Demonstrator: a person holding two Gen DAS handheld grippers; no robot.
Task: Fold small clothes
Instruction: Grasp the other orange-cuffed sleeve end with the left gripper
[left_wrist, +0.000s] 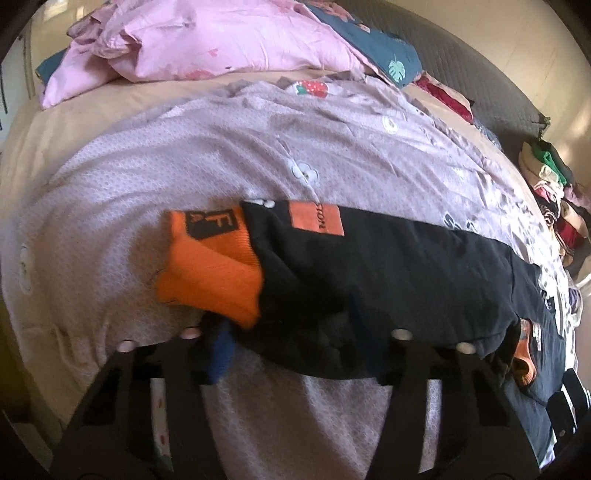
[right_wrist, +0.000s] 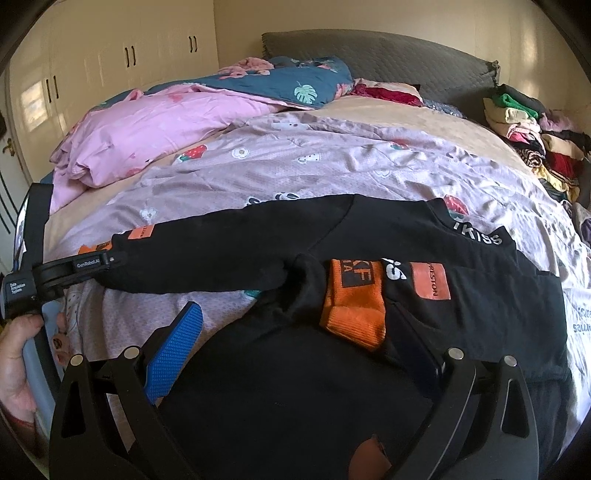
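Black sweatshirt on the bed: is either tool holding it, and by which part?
The left tool appears to pinch the black sweatshirt by its sleeve, just behind the orange cuff. The right tool stands open over it, gripping nothing.

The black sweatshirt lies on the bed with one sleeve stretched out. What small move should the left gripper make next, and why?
Probably carry the outstretched sleeve inward onto the sweatshirt body. The left gripper jaws seem to pinch that sleeve near its end, while the other sleeve's orange cuff already lies folded across the body.
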